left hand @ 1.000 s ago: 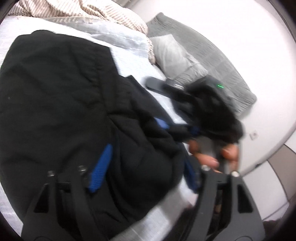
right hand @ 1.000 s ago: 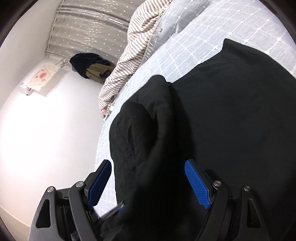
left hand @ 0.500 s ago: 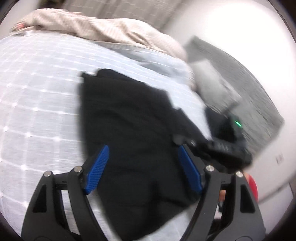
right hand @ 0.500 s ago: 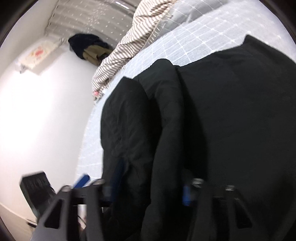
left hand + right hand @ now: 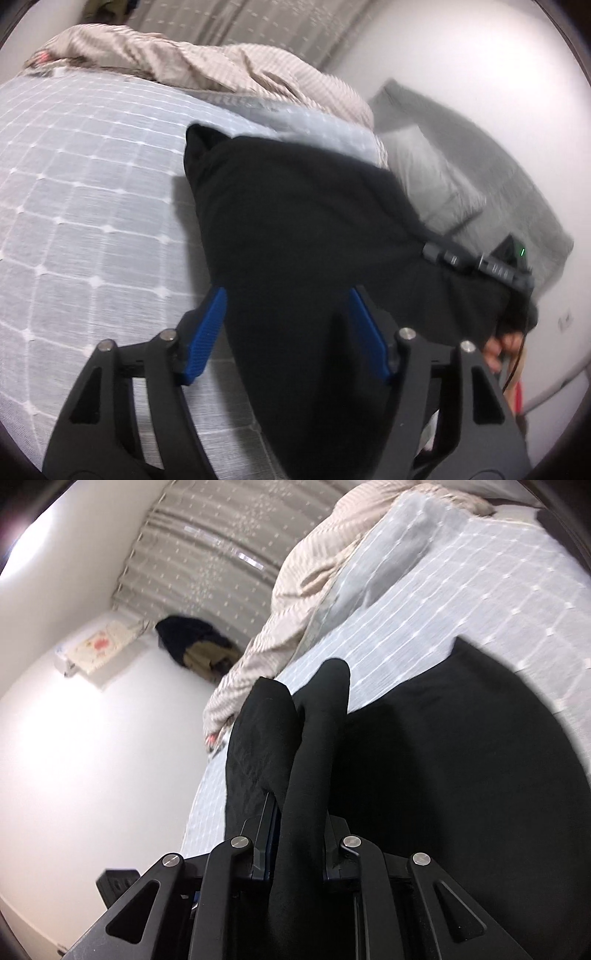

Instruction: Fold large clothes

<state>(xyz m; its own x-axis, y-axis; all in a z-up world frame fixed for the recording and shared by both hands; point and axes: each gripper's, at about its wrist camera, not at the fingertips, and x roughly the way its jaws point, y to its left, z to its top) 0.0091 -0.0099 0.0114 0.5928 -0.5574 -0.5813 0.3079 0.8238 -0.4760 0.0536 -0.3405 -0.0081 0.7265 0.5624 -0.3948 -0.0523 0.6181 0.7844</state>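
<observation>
Lying across the grid-patterned bedspread [image 5: 92,206], the black garment [image 5: 295,229] fills the centre and lower right of the left wrist frame, its far corner peaking at upper centre. Bare bedspread stays open to the frame's left. Left gripper [image 5: 288,332] fingers stand apart over the cloth's near edge. Right gripper [image 5: 295,834] fingers are clamped on a raised fold of the garment, a striped blanket [image 5: 314,579] bunched beyond
</observation>
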